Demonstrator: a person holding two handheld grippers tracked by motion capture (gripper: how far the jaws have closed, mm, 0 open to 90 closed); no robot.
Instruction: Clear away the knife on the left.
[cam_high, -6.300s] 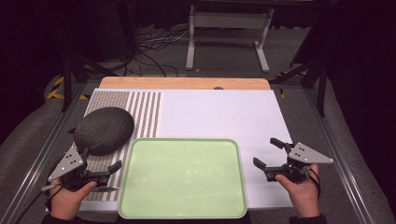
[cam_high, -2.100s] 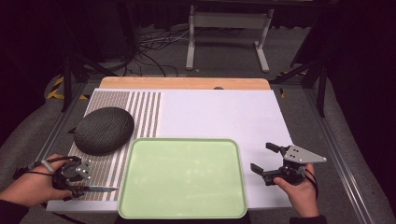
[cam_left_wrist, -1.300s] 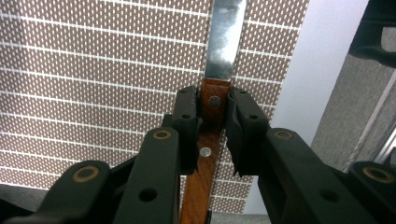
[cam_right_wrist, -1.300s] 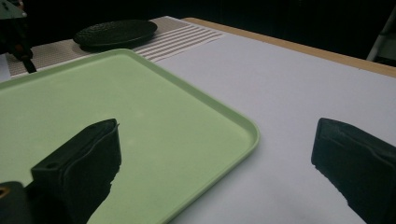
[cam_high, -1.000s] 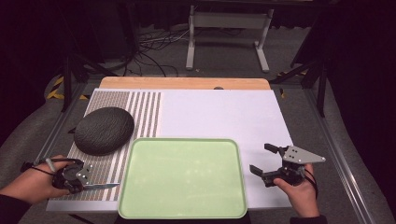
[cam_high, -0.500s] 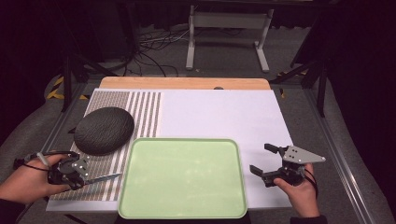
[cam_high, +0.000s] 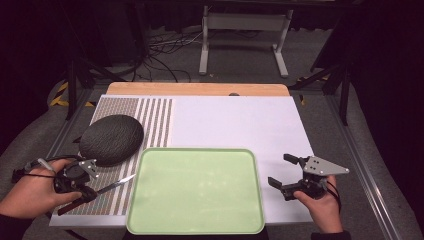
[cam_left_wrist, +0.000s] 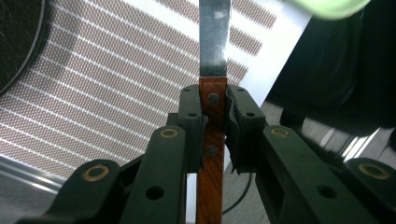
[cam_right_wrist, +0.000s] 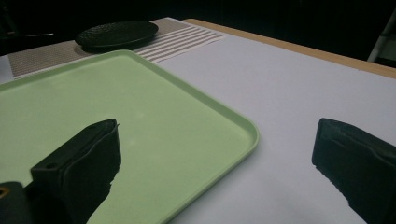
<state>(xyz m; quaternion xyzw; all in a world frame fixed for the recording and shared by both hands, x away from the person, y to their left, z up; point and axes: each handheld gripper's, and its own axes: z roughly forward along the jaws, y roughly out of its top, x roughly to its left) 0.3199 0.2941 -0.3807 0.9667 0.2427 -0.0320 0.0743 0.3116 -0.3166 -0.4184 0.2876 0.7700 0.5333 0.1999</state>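
Left tool (cam_high: 80, 187) clamped on the wooden handle of a knife (cam_left_wrist: 214, 84), blade pointing toward the green tray (cam_high: 195, 227); blade tip over the striped mat (cam_high: 155, 115), seemingly just short of the tray's left rim. Right tool (cam_high: 290, 172) jaws wide apart, holding nothing, on the white bench (cam_high: 235, 120) just beside the tray's right edge. Farther back, dark plate (cam_high: 111, 139) on the mat.

High view looks down; both tool cameras sit low, sharing the green tray (cam_high: 195, 190).
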